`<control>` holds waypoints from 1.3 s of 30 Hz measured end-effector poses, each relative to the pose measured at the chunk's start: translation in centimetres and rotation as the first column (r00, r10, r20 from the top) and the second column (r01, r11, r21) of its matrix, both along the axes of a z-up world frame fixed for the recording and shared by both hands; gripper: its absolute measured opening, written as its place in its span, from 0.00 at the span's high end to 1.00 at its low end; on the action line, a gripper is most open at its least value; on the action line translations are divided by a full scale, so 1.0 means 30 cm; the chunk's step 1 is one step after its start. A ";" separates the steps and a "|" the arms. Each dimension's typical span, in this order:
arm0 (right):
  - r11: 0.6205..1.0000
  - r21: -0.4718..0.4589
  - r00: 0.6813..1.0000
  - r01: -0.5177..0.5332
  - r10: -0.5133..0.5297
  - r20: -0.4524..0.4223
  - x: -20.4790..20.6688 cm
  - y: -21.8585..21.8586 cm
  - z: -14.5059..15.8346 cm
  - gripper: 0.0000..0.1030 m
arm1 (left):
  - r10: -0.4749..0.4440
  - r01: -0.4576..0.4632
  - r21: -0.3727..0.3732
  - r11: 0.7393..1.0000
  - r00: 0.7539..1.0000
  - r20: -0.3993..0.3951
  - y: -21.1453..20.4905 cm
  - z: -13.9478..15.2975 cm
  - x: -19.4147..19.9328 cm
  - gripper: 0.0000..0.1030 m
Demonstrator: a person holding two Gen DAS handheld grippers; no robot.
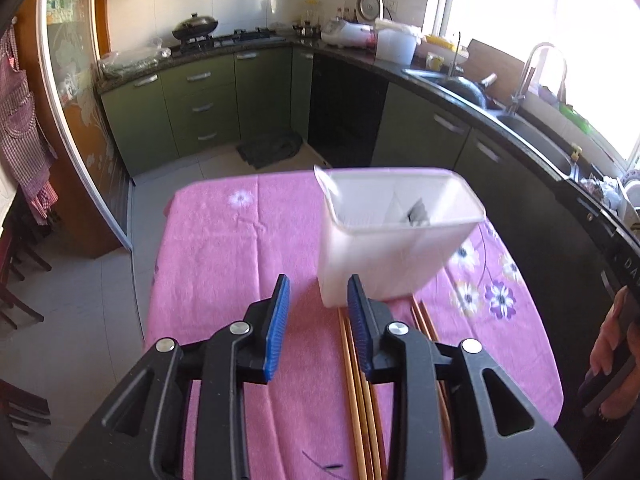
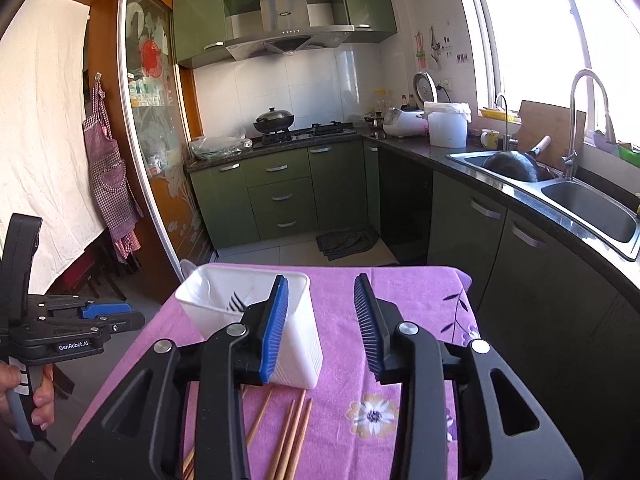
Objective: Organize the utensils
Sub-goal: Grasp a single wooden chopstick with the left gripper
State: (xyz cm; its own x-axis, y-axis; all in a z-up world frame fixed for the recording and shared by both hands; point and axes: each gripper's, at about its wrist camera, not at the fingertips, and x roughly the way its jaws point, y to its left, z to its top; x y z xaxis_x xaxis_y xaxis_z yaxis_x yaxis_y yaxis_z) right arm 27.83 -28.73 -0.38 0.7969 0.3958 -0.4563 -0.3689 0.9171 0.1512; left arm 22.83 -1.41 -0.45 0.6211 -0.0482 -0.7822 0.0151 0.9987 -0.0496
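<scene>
A white plastic utensil holder (image 1: 388,240) stands on the pink flowered tablecloth (image 1: 224,264), with a dark fork head inside it (image 1: 416,214). Several wooden chopsticks (image 1: 360,400) lie on the cloth just in front of the holder. My left gripper (image 1: 319,300) is open and empty above the chopsticks, a little short of the holder. In the right wrist view the holder (image 2: 296,352) sits front left, chopsticks (image 2: 288,436) lie below it, and my right gripper (image 2: 321,300) is open and empty over the cloth (image 2: 400,360). The left gripper also shows at the far left edge of that view (image 2: 106,316).
Dark countertops with green cabinets (image 2: 280,196) run along the back and right, with a double sink (image 2: 580,204) and tap at right. A glass sliding door (image 2: 160,160) stands at left. The table's far edge (image 2: 360,268) drops to a tiled floor.
</scene>
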 end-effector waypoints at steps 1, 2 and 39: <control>1.000 -0.005 1.000 -0.003 0.003 -0.022 -0.015 -0.014 -0.018 0.66 | -0.008 0.008 0.000 1.000 0.999 -0.040 0.000 -0.038 -0.012 0.72; 1.000 -0.012 0.999 -0.008 0.007 -0.045 -0.028 -0.026 -0.041 0.65 | -0.018 0.018 -0.004 1.000 0.996 -0.083 -0.002 -0.078 -0.023 0.72; 0.979 -0.136 0.905 -0.153 0.083 -0.416 -0.039 0.013 -0.447 0.52 | -0.076 0.063 -0.043 0.997 0.878 -0.473 -0.145 -0.478 0.104 0.93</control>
State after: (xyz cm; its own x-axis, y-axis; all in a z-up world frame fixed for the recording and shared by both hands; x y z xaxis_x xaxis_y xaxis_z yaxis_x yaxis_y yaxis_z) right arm 26.67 -28.33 -13.80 0.4802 0.3685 -0.7960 -0.4143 0.8952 0.1644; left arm 25.97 -5.75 -14.78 0.1711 -0.1018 -0.9800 0.0524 0.9942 -0.0941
